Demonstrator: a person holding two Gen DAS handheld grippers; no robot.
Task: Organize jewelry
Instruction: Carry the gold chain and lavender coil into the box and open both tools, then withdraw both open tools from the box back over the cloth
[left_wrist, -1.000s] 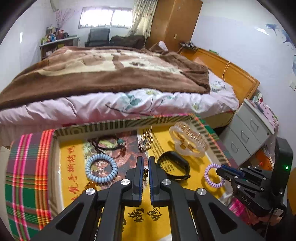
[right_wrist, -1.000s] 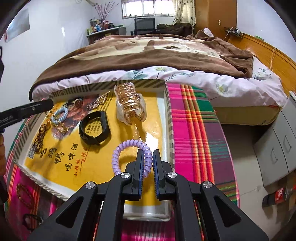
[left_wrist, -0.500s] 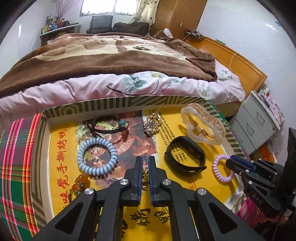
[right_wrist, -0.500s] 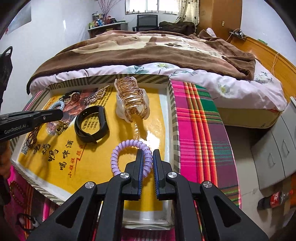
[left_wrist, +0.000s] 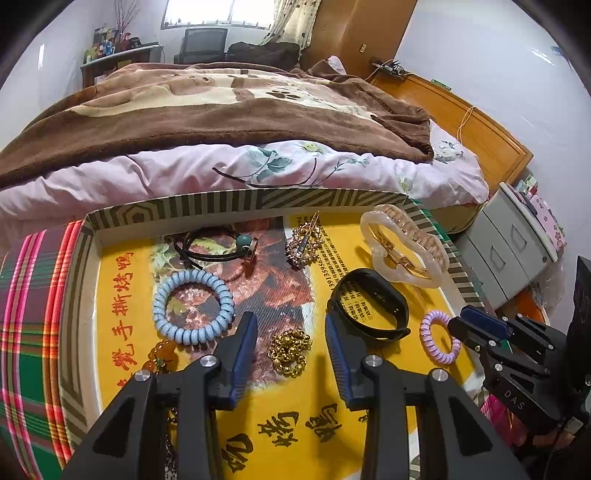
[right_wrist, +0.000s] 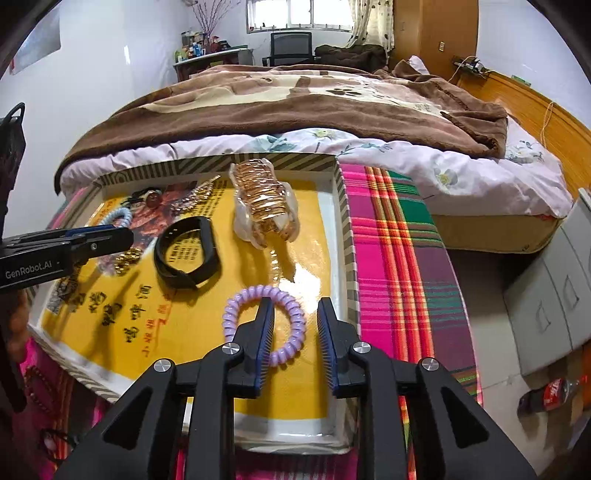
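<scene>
Both claws have just parted, holding nothing: the left claw (left_wrist: 290, 334) should lift clear of the gold bead chain (left_wrist: 289, 351), the right claw (right_wrist: 294, 325) off the purple coil tie (right_wrist: 264, 325), without snagging.

Black tongs (left_wrist: 288, 343), blue ribbed pads (left_wrist: 246, 343)

"GenRobot.AI" stood in white letters on side of left gripper (right_wrist: 92, 236), seen from right wrist view. "DAS" stood in pale letters on black body of right gripper (left_wrist: 476, 325), seen from left wrist view. Shallow box (left_wrist: 229, 206) bore yellow printed sheet with large black and red Chinese characters, too distorted to read with certainty; small black print ran beside black wristband (left_wrist: 369, 306), digits only partly legible. Red bottle (right_wrist: 550, 397) on floor carried white script, unreadable.
</scene>
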